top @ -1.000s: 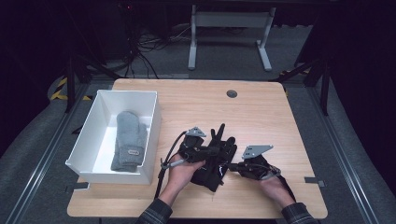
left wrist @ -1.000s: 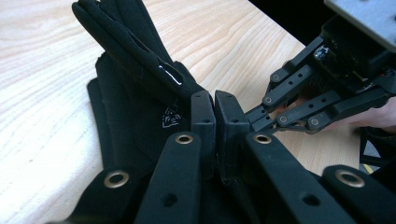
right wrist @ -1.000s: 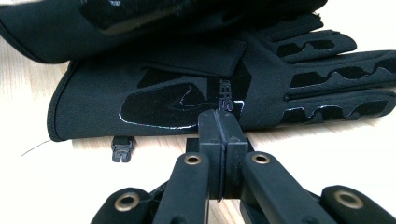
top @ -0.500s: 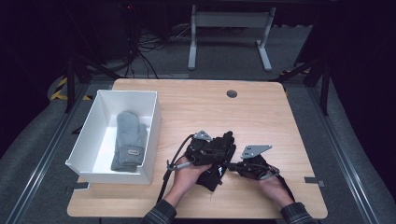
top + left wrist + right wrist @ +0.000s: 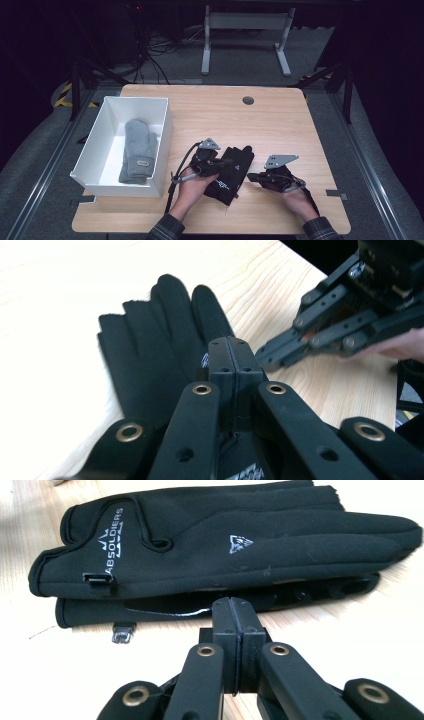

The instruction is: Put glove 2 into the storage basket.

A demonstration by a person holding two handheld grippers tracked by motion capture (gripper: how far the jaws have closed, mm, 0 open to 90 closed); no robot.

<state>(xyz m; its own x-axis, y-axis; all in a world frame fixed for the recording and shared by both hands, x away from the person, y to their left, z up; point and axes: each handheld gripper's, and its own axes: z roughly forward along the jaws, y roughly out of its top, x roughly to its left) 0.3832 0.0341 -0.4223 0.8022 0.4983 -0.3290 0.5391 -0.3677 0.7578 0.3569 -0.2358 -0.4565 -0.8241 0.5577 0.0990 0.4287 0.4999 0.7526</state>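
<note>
left gripper (image 5: 227,162) shifted right, seemingly over black gloves (image 5: 234,172)

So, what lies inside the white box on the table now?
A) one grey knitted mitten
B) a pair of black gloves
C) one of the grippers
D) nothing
A: the high view shows a grey mitten lying inside the white box, while the black gloves lie on the table outside the box.

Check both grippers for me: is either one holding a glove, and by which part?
The left gripper looks shut on the black gloves, though the pinched spot is hidden. The right gripper is shut on nothing, just short of the gloves' edge.
</note>
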